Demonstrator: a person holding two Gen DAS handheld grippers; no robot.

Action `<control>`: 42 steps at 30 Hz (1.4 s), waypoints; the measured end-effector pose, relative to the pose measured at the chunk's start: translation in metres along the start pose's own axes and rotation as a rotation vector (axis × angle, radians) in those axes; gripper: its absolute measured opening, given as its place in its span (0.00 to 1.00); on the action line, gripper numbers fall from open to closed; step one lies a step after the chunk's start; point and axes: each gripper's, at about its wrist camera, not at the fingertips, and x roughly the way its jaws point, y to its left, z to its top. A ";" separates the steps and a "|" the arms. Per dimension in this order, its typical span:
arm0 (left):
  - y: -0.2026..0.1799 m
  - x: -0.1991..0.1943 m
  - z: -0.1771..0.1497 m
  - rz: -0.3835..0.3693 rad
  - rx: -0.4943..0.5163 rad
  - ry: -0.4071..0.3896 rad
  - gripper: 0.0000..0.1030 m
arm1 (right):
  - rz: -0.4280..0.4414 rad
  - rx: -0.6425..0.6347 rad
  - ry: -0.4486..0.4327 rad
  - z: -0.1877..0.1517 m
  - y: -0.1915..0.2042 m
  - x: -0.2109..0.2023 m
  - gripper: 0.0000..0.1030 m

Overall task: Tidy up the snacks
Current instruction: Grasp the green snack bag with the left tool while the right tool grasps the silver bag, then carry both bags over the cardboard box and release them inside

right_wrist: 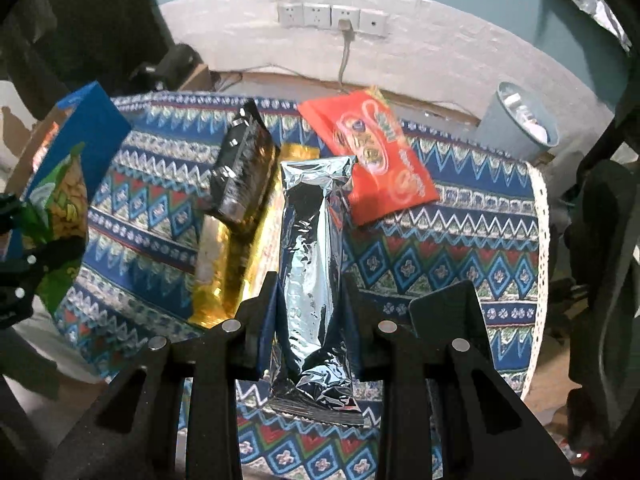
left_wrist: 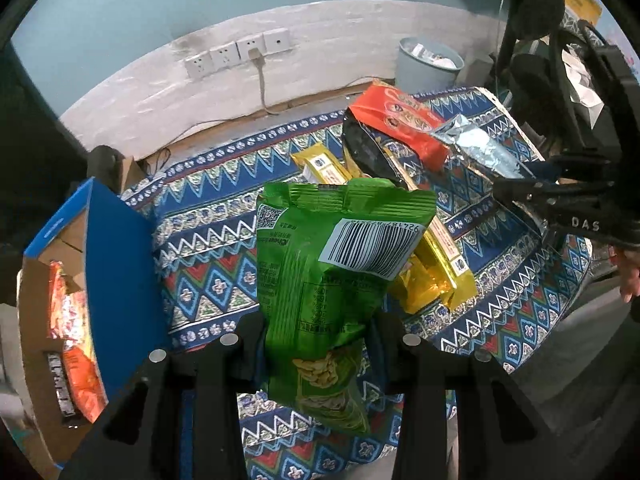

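Observation:
My left gripper [left_wrist: 316, 344] is shut on a green snack bag [left_wrist: 332, 264] and holds it upright above the patterned tablecloth [left_wrist: 208, 240]. It also shows at the left of the right wrist view [right_wrist: 64, 208], next to the blue cardboard box [right_wrist: 96, 132]. My right gripper [right_wrist: 310, 312] is shut on a silver foil pack [right_wrist: 312, 264], lifted over the cloth; the pack also shows in the left wrist view [left_wrist: 480, 148]. On the table lie a red-orange pack [right_wrist: 372, 152], a black pack [right_wrist: 244, 168] and gold packs [left_wrist: 432, 272].
The blue box [left_wrist: 116, 264] at the table's left edge holds orange snack packs [left_wrist: 76, 344]. A grey waste bin [right_wrist: 520, 120] stands by the wall at the right. Wall sockets with a plugged cable [right_wrist: 344, 24] are behind the table.

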 end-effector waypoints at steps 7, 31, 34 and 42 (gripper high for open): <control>0.005 -0.019 -0.002 0.005 -0.002 -0.035 0.39 | 0.027 -0.013 -0.048 0.008 0.010 -0.019 0.27; 0.062 -0.069 -0.021 0.045 -0.099 -0.146 0.39 | 0.154 -0.130 -0.141 0.056 0.099 -0.049 0.27; 0.075 -0.073 -0.026 0.053 -0.126 -0.155 0.39 | 0.164 -0.148 -0.145 0.062 0.114 -0.048 0.27; 0.105 -0.083 -0.039 0.079 -0.183 -0.175 0.39 | 0.187 -0.202 -0.146 0.075 0.152 -0.044 0.27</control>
